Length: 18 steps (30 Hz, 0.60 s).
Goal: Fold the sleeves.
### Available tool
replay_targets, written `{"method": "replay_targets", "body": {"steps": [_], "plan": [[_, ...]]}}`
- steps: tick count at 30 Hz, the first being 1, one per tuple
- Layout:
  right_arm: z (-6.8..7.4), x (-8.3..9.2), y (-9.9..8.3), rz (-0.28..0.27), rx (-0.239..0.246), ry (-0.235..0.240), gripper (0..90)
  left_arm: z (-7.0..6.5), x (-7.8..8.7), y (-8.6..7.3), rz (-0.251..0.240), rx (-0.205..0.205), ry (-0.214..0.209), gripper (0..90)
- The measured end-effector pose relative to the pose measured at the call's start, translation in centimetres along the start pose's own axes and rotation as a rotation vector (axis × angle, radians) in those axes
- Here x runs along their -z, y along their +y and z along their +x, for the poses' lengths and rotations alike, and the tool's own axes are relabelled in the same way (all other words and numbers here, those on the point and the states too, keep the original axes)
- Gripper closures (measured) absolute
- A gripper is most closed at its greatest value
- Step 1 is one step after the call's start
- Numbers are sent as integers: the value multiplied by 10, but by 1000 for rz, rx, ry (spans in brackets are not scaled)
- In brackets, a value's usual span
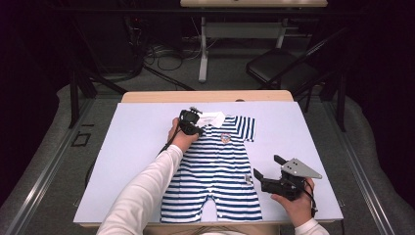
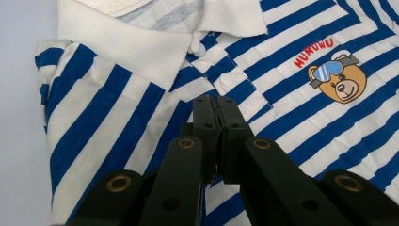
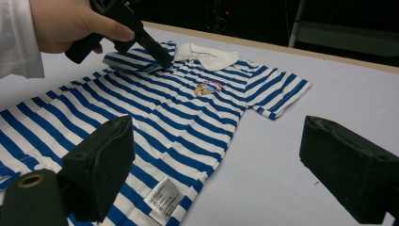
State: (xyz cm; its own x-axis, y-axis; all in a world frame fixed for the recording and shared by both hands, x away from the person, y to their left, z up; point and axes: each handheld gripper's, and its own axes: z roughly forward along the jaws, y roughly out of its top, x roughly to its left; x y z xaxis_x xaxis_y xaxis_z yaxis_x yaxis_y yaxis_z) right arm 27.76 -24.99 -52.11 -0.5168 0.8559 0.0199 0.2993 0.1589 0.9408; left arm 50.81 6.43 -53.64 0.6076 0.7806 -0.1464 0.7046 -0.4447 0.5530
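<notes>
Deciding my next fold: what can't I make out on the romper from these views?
- Left gripper jaws together on the romper: the jaws hide whether cloth is pinched.
- Sleeve folded under that gripper, its cuff covered.
- Care label print too small.
- Leg hems cut off in both gripper views.

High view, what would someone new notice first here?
A blue-and-white striped romper lies flat on the pale table, with a bear badge on its chest. The left gripper, jaws shut, rests on the folded sleeve beside the white collar. The right gripper hovers open off the romper's right side.
</notes>
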Motion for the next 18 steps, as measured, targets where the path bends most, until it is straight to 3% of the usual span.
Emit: {"method": "replay_targets", "body": {"steps": [18], "plan": [[1, 0, 0, 3, 3, 3, 108, -4, -4, 0, 1, 2, -10, 878]]}}
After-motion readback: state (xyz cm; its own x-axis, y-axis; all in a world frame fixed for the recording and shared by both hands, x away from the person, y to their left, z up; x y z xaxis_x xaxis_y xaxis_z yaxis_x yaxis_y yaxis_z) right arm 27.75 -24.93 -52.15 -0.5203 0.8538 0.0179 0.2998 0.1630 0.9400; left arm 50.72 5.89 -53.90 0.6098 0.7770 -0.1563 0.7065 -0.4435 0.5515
